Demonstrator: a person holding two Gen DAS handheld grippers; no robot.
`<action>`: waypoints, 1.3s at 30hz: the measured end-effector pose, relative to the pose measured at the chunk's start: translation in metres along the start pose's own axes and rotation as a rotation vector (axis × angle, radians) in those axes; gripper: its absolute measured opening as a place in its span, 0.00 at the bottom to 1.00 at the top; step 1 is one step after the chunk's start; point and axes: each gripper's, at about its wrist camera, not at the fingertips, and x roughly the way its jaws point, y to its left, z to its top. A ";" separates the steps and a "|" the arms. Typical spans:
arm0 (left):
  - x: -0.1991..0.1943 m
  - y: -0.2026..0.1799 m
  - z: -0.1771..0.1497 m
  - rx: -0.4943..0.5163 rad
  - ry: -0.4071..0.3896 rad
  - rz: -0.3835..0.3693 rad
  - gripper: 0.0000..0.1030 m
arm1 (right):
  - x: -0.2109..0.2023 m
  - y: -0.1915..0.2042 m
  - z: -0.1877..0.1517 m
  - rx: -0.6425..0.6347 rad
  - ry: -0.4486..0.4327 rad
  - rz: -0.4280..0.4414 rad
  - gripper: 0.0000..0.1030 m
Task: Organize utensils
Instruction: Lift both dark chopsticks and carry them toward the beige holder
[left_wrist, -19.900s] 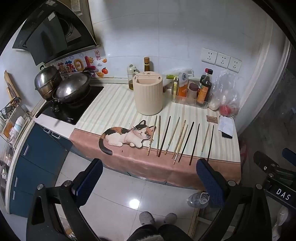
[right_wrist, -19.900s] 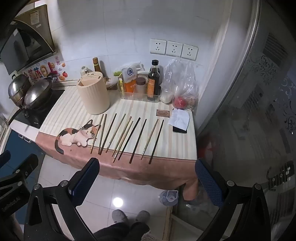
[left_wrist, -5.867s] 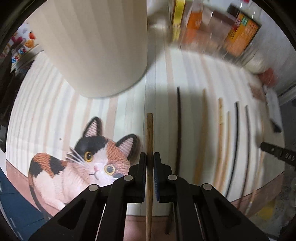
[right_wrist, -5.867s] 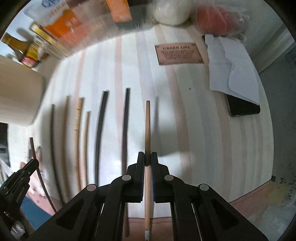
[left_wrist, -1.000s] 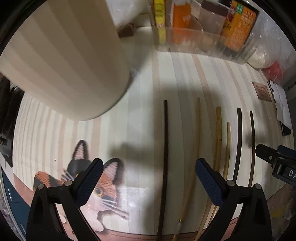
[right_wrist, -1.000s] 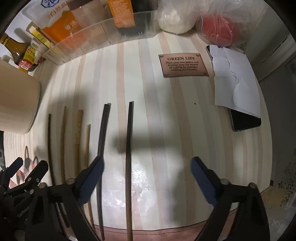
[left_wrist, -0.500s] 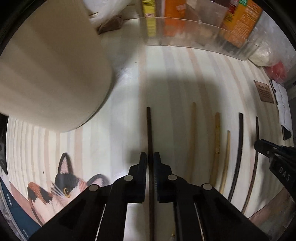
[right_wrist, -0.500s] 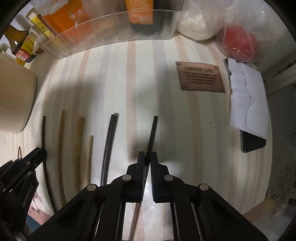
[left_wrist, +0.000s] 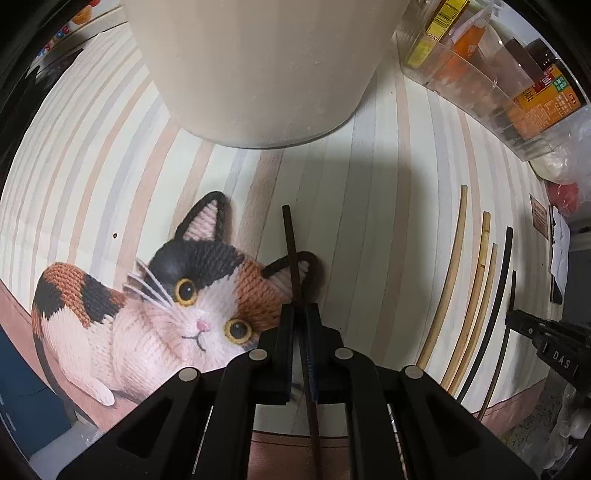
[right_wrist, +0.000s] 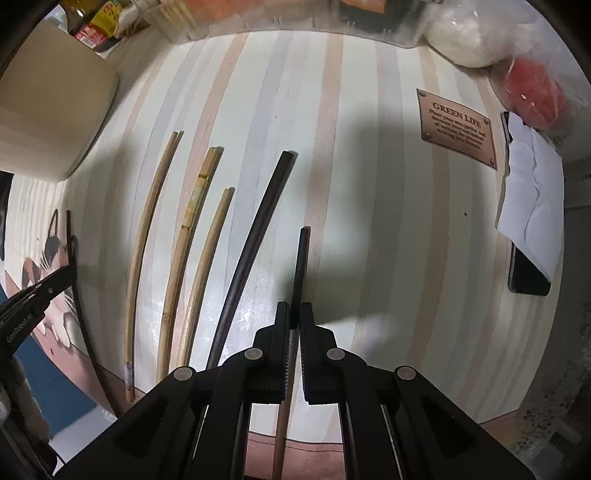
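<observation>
The left tongs (left_wrist: 300, 314) are clenched on a dark chopstick (left_wrist: 291, 251) that sticks out over the cat picture (left_wrist: 166, 299), just in front of the big cream holder (left_wrist: 258, 66). The right tongs (right_wrist: 291, 314) are clenched on another dark chopstick (right_wrist: 300, 262), right beside the ones lying on the striped counter (right_wrist: 369, 221). Each stick is pinched at only one small spot, so it could tip or slide out if a hand turns too fast. A long end could bump the holder's side and miss going in. The right stick could also knock the black one (right_wrist: 255, 229) next to it and roll it off the edge.
</observation>
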 end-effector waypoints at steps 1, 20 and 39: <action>0.000 0.000 0.002 0.008 0.002 0.005 0.08 | 0.000 0.001 0.001 0.002 0.010 -0.002 0.06; 0.016 -0.054 0.050 0.092 -0.059 0.088 0.03 | 0.005 0.049 0.021 -0.063 -0.036 -0.188 0.05; -0.105 -0.044 0.000 0.099 -0.321 0.033 0.02 | -0.102 0.013 -0.028 0.040 -0.354 0.087 0.04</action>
